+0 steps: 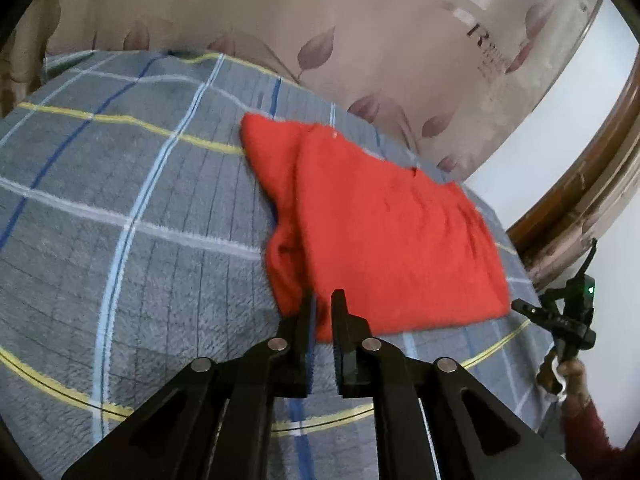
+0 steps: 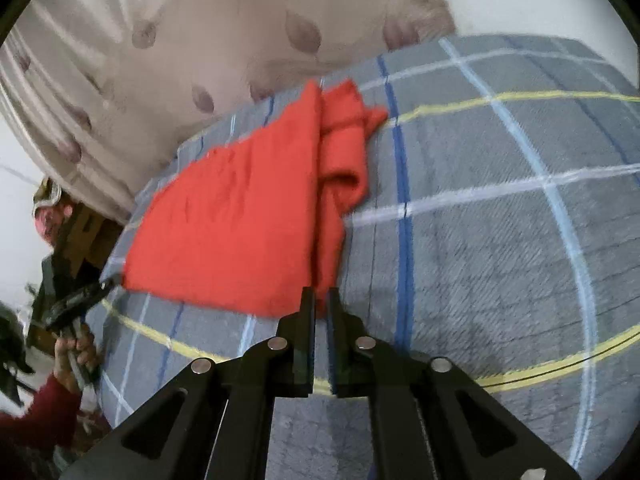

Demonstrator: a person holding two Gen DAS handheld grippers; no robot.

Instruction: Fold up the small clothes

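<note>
The folded garment (image 1: 384, 232) lies on the bed blanket (image 1: 120, 200), near the blanket's far edge, with the curtain (image 1: 280, 20) hanging behind the bed. My left tongs (image 1: 322, 300) sit at the garment's near edge, at its left corner, closed on the cloth there. My right tongs (image 2: 320, 300) are closed on the near edge at its right corner. A bunched fold (image 2: 344, 152) lies along the garment's right side in the right wrist view.
</note>
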